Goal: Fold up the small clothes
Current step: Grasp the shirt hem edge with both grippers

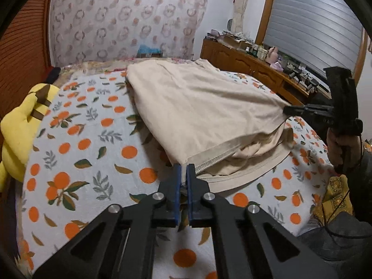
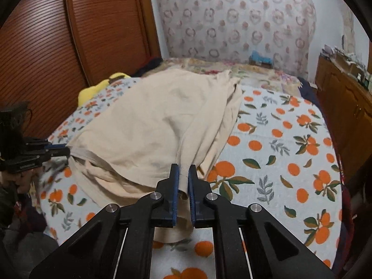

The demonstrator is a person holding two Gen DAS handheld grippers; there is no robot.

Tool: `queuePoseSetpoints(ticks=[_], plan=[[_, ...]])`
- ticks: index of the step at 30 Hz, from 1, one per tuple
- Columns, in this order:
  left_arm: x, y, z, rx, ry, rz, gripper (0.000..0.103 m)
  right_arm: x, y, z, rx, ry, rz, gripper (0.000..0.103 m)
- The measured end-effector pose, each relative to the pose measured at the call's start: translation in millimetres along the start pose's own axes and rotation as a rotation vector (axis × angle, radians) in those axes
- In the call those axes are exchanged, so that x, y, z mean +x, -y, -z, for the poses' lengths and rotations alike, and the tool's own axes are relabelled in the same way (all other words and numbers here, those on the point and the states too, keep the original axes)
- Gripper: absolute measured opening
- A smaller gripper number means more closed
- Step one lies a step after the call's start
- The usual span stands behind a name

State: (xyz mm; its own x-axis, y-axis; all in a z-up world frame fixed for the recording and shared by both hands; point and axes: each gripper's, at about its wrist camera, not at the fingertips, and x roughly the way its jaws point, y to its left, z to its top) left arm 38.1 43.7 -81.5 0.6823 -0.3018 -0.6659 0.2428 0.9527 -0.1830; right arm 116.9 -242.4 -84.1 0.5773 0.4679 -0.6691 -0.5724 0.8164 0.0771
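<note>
A beige garment (image 1: 197, 107) lies on the bed's orange-print sheet (image 1: 88, 153), its near hem lifted. My left gripper (image 1: 185, 169) is shut on the hem's left corner. My right gripper shows at the right of the left wrist view (image 1: 286, 111), shut on the other corner, so the hem is stretched between them. In the right wrist view the garment (image 2: 148, 125) runs away from my right gripper (image 2: 183, 171), which pinches its edge. My left gripper (image 2: 67, 150) shows at the left there, holding the hem.
A yellow plush toy (image 1: 21, 125) lies at the bed's left edge. A wooden dresser (image 1: 251, 67) with clutter stands along the right. A brown louvred wardrobe (image 2: 46, 46) is on the left, and a patterned curtain (image 2: 232, 16) hangs behind the bed.
</note>
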Motion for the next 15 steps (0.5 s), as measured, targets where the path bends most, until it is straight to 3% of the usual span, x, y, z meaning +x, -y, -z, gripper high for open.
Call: queuePoseSetpoints(ticks=[9,13,15], plan=[[7.3,-5.6,2.1,-0.009,-0.018,-0.029,0.001,15.1,-5.7,16.5,-0.013,-0.072,0.029,0.008],[9.8,-5.8,4.8,-0.015,-0.023,-0.034,0.001,16.3,-1.5,18.4,-0.007,-0.075,0.070,0.034],[11.1,-6.4,5.8,-0.022,-0.028,-0.036,0.001,17.4,2.5,18.7,0.014,-0.074,0.054,0.041]])
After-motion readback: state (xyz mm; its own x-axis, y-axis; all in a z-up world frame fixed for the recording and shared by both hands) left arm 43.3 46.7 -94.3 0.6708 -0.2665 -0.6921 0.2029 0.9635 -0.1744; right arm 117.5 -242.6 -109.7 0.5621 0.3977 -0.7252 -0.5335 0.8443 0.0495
